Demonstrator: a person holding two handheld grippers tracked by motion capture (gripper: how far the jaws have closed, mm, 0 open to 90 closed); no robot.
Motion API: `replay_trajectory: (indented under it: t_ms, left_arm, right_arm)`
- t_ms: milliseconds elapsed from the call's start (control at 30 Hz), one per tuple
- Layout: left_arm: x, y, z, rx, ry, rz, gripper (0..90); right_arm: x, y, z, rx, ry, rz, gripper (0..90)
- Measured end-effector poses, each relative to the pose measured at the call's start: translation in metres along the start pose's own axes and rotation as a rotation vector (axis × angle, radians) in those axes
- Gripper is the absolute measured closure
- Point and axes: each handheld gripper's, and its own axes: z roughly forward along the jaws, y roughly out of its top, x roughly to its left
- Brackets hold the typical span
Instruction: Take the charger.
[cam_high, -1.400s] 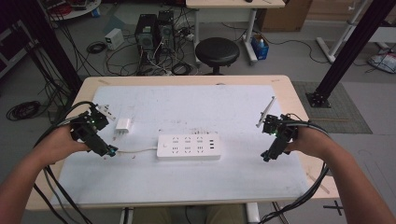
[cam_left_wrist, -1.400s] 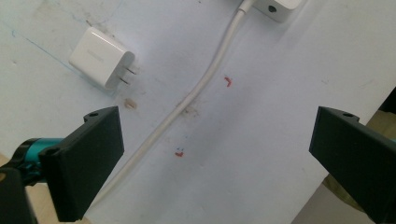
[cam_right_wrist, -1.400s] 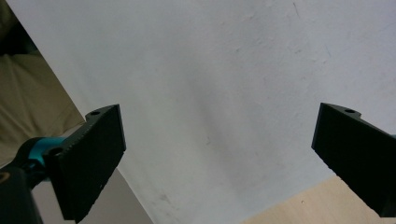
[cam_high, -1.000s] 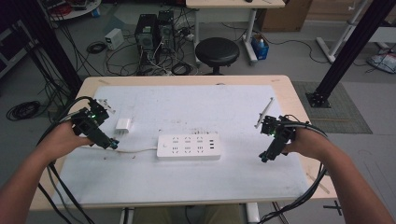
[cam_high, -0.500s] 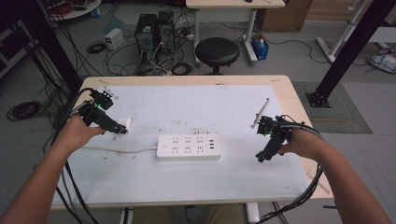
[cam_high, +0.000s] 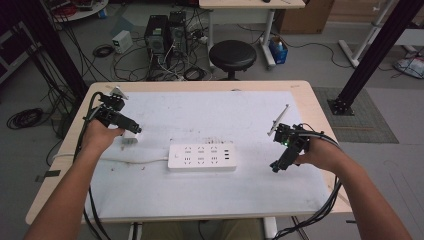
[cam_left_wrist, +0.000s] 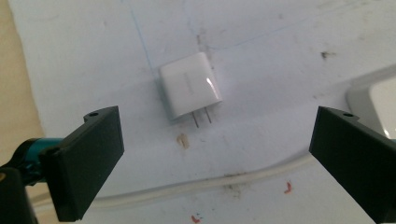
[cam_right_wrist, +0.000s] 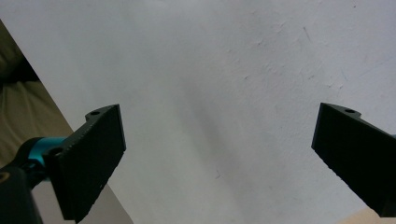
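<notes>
Each hand carries a black tool: the left tool and the right tool. Both have two flat black jaws with a small screw hole near the tip, a teal collar at the base, black trailing cables and bare forearms behind.

Stool: we see a black round stool behind the table.
Computers: we see two dark towers among floor cables.
</notes>
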Motion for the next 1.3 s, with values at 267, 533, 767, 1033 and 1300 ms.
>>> replay_trajectory:
  t_ms: [267,533,767,1033,1300]
  left_arm:
    - [0.004,0.005,0.027,0.014,0.027,-0.116,3.0]
    - [0.008,0.003,0.052,0.005,0.051,-0.171,3.0]
    - [0.007,0.001,0.070,0.001,0.051,-0.171,3.0]
    - [0.009,-0.001,0.084,0.000,0.055,-0.206,9.9]
    - [0.012,-0.005,0.093,0.022,0.050,-0.217,18.4]
  right_arm:
    - [-0.001,-0.001,0.002,0.015,0.021,-0.006,2.2]
    - [0.000,0.000,0.006,0.008,0.054,-0.002,2.2]
    - [0.001,0.001,0.007,0.007,0.056,-0.002,2.2]
    - [0.000,-0.001,0.009,-0.001,0.067,0.012,2.1]
    - [-0.003,-0.003,0.013,0.008,0.080,0.025,2.2]
